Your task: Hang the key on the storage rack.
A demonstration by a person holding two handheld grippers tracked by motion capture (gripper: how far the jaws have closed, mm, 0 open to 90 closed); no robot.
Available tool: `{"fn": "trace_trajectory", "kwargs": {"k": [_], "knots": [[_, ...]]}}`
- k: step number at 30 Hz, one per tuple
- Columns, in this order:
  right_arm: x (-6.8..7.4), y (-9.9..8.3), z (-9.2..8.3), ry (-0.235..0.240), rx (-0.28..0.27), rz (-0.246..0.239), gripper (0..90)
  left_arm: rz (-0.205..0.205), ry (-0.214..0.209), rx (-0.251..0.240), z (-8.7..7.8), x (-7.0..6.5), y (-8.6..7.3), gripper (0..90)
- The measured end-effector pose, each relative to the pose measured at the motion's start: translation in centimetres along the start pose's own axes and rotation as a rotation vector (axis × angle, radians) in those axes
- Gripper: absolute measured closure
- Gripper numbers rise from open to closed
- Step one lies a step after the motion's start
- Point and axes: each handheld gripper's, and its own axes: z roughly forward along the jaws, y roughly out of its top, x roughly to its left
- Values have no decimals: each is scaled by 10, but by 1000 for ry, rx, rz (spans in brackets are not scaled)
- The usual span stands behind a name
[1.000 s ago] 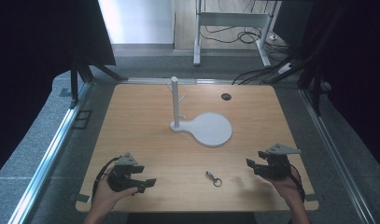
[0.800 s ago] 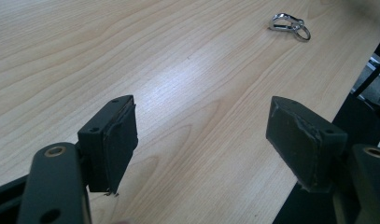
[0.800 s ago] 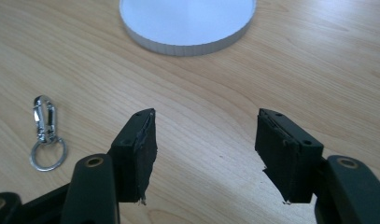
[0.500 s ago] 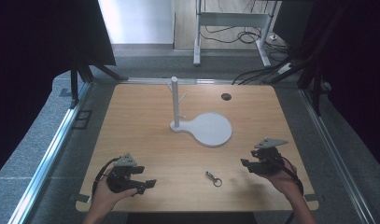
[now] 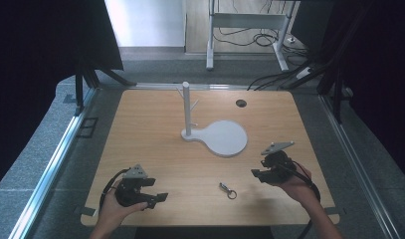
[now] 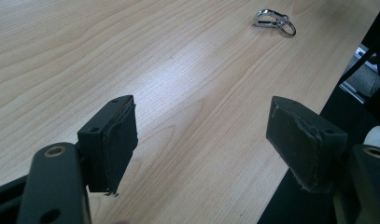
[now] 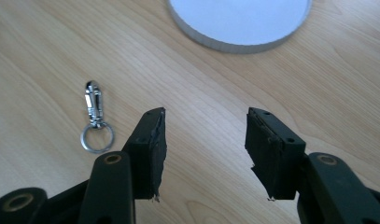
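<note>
The left tool (image 6: 199,140) rises from the bottom edge with its two black jaws standing wide apart and only bare wood between them. One jaw sits at about 8 o'clock, the other at about 4 o'clock, and each carries a worn, frayed pad (image 6: 120,140) on its inner face. Beneath them runs the light wooden desk (image 6: 131,56). A small silver key clip (image 6: 274,19) with a ring lies flat on the desk at about 1 o'clock, well apart from the jaws. The desk's edge runs diagonally along the right side, with dark space beyond it.

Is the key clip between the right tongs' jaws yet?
No: in the right gripper view the key clip lies on the table, left of the open right tongs.
</note>
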Motion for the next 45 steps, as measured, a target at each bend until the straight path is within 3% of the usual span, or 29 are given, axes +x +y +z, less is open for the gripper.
{"fn": "trace_trajectory", "kwargs": {"k": [6,11,15,25,45], "knots": [[8,9,6,31,43,-35,522,-3,-1,8,2,0,0,253],[12,13,10,39,61,-39,541,-1,-2,5,1,0,0,252],[17,17,14,72,73,-50,547,-1,-2,7,2,0,0,253],[34,16,32,123,114,-81,579,-1,-14,12,4,0,-1,252],[54,17,54,160,188,-119,621,19,-30,28,8,-5,0,250]]}}
